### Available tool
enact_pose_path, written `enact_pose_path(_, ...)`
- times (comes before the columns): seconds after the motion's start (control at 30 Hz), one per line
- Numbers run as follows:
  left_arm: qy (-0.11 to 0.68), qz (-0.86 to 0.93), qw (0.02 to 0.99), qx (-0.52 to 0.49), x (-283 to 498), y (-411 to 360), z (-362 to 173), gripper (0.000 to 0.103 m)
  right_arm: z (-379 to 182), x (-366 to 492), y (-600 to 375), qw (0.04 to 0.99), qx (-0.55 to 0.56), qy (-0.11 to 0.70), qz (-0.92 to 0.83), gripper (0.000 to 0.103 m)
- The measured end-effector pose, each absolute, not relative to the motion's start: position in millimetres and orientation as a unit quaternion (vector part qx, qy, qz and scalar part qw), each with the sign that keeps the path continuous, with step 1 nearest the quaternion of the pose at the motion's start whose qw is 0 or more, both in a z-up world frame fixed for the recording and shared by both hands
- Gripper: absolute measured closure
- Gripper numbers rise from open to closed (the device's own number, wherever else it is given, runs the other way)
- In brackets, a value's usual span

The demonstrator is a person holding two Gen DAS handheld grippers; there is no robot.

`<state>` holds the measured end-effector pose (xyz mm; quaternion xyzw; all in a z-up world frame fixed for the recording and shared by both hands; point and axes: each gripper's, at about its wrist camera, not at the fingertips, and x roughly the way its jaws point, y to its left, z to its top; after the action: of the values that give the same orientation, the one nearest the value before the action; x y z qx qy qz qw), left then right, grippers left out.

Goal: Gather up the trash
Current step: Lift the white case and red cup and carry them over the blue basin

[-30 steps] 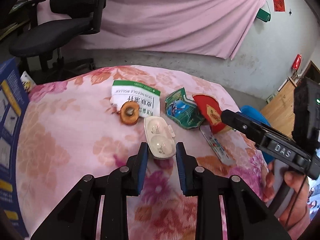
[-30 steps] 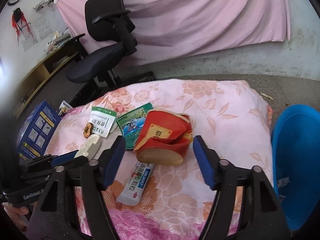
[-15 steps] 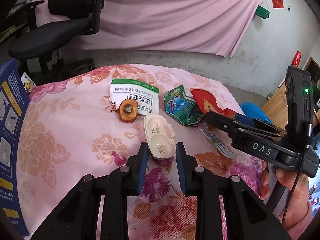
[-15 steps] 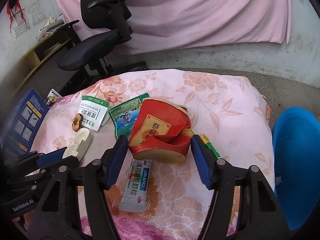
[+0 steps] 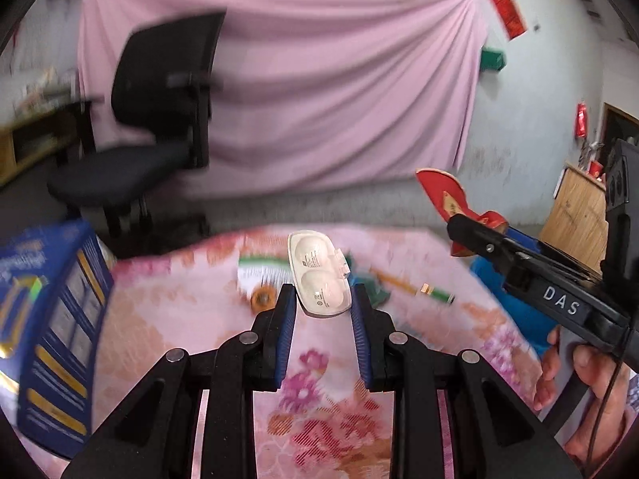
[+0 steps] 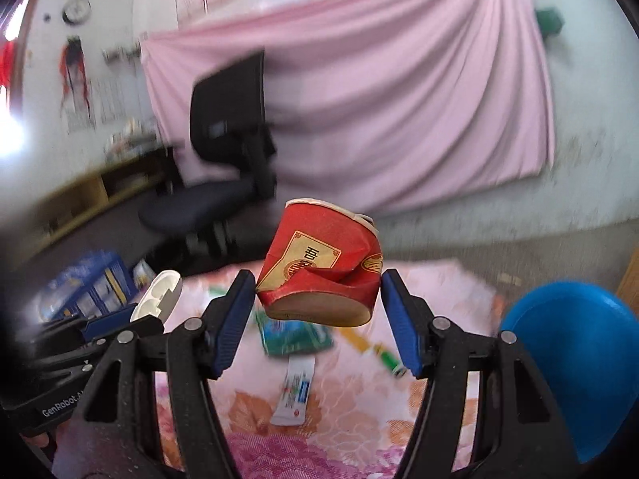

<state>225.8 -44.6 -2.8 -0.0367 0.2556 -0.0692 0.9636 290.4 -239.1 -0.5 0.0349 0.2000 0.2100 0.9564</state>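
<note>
My left gripper (image 5: 323, 303) is shut on a cream plastic blister case (image 5: 317, 275) and holds it above the floral pink cloth (image 5: 167, 319). My right gripper (image 6: 317, 299) is shut on a crushed red paper cup (image 6: 319, 267), also lifted off the cloth. That cup (image 5: 447, 197) and the right gripper (image 5: 475, 235) show at the right of the left wrist view. The case (image 6: 157, 297) shows at the left of the right wrist view. Still on the cloth lie a green wrapper (image 6: 295, 337), a white tube (image 6: 295, 391), a green-yellow stick (image 5: 415, 287) and a brown ring (image 5: 261, 299).
A blue bin (image 6: 579, 363) stands at the right beyond the cloth's edge. A blue box (image 5: 48, 319) stands at the left edge. A black office chair (image 5: 151, 127) and a pink curtain (image 5: 319, 80) are behind. A person's hand (image 5: 591, 371) grips the right tool.
Both grippers have risen off the cloth, the left with the cream case and the right with the red cup, and both views now tilt up toward the curtain.
</note>
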Motion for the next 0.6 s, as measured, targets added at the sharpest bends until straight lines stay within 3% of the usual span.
enact_pose_path(0.3,0.115,-0.107,0.988,0.004,203,-92,55,0.080,50,243,-297,0.987,0.056,0.045,0.141,0.017)
enact_pose_path(0.6,0.058,-0.185,0.981,0.024,220,-170,84,0.080,69,224,-373,0.993,0.095,-0.006,0.063,0.017)
